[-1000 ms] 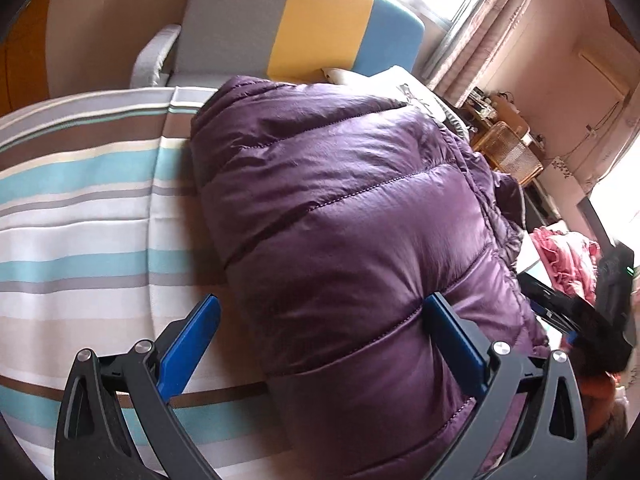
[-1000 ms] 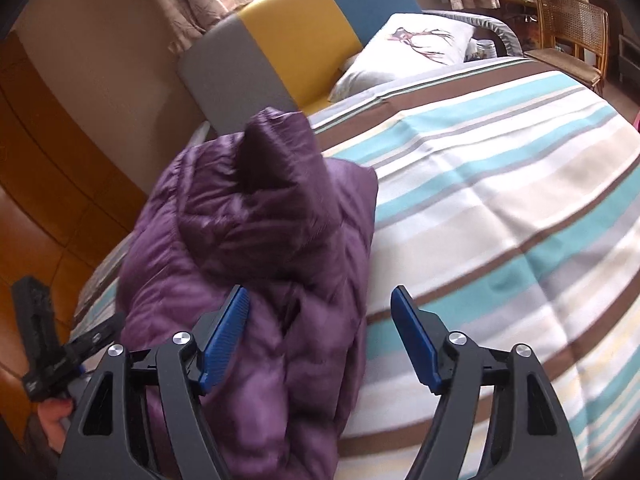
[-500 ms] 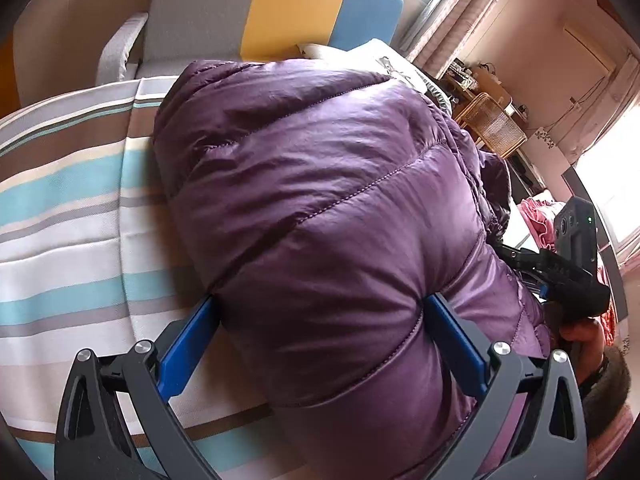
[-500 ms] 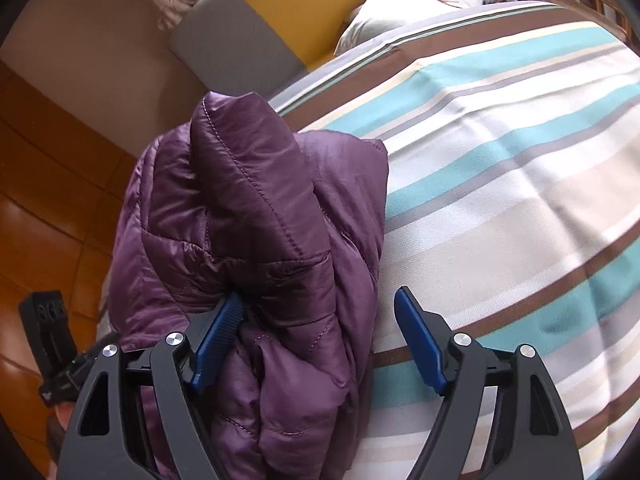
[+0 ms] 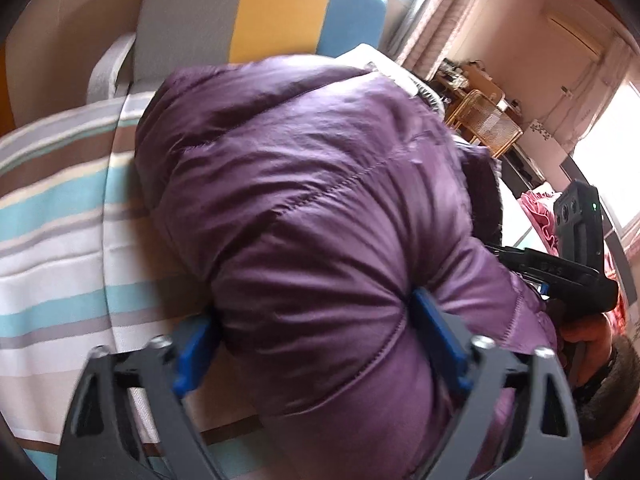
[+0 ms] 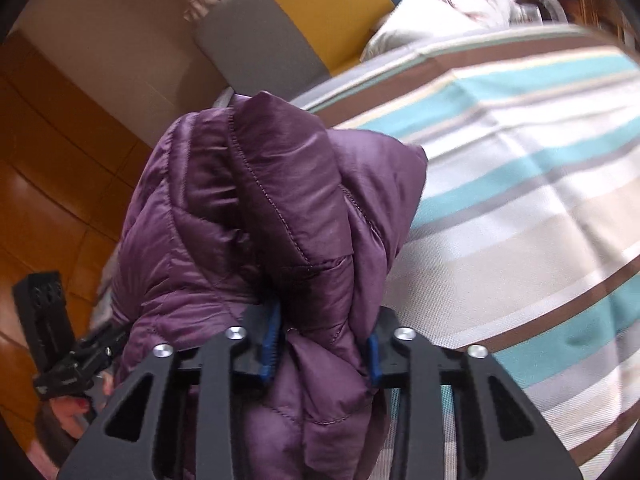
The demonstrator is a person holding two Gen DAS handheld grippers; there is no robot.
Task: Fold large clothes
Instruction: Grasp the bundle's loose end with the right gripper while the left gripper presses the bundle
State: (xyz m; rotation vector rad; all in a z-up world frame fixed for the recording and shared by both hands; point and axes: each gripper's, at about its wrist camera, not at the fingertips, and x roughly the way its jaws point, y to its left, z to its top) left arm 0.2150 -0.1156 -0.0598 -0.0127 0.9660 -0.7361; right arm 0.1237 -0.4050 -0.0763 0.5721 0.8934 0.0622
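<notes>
A purple puffer jacket lies bunched on the striped bed. My left gripper straddles one thick end of it. Its jaws are closing, and both blue pads dent the padding, which puckers around them. In the right wrist view the jacket rises as a folded ridge over the bed. My right gripper is closing too, its jaws pinching a narrow fold between the pads. Each gripper's body shows in the other's view at the jacket's far end, right gripper, left gripper.
A grey, yellow and blue headboard stands at the far end of the bed, with a white pillow beside it. A wicker chair and pink cloth are off to the right. Orange wood floor lies beside the bed.
Both grippers were open around the jacket and have closed onto it. The right one narrowed sharply on a fold and moved in closer. The jacket now bulges between the pads.
</notes>
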